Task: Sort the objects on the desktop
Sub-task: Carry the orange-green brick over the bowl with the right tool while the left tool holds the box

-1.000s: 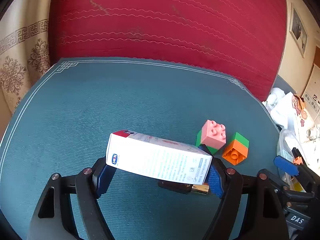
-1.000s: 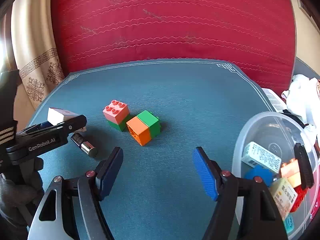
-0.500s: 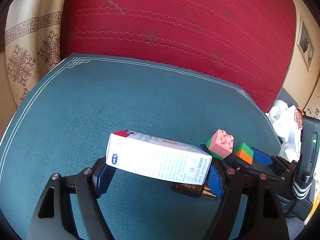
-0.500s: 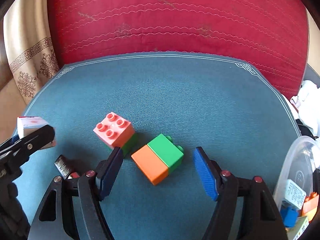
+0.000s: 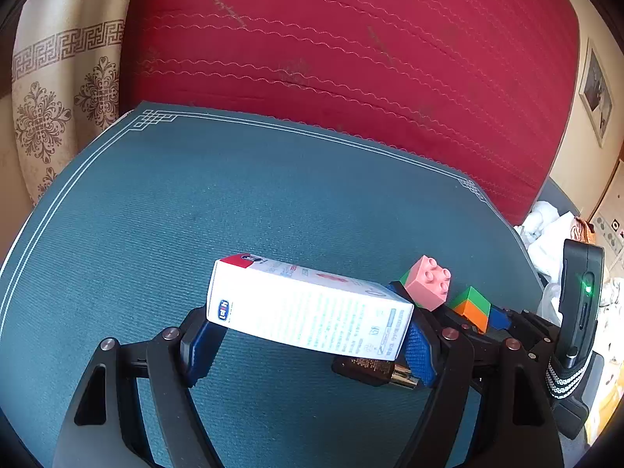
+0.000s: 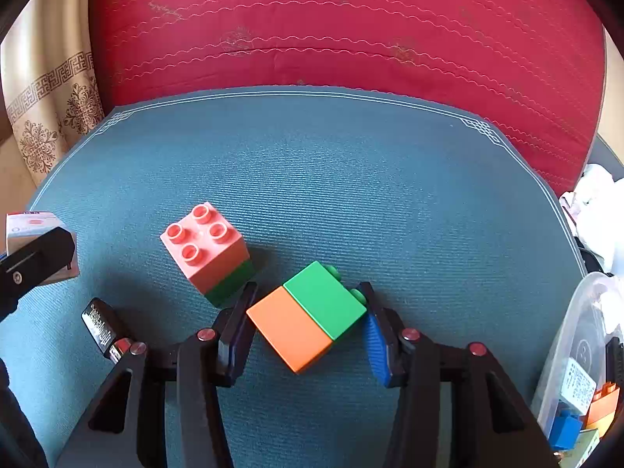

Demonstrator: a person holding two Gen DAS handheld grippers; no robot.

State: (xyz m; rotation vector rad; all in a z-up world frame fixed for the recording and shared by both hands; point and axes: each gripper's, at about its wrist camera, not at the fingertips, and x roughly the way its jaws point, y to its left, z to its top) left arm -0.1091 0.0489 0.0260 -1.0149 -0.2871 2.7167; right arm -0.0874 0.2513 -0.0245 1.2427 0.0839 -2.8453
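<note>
My left gripper (image 5: pixel 308 337) is shut on a white carton (image 5: pixel 304 308), held crosswise above the teal mat (image 5: pixel 234 202). In the right wrist view an orange and green brick pair (image 6: pixel 290 327) lies on the mat between the fingers of my right gripper (image 6: pixel 308 312). Those jaws are closing, and both pads touch the brick's outer corners. A pink brick on a green one (image 6: pixel 206 249) stands just left of it. A small dark cylinder with a metal end (image 6: pixel 103 329) lies further left, below the carton (image 6: pixel 27 222).
A clear plastic tub (image 6: pixel 577 335) with several small items stands at the mat's right edge. A red cushion (image 6: pixel 331 19) rises behind the mat. White crumpled material (image 5: pixel 546 226) lies to the right. A patterned curtain (image 5: pixel 58 97) hangs at the left.
My right gripper moved left and forward from near the tub to the orange and green brick, and its jaws narrowed onto it. The left gripper kept the carton and stayed almost still.
</note>
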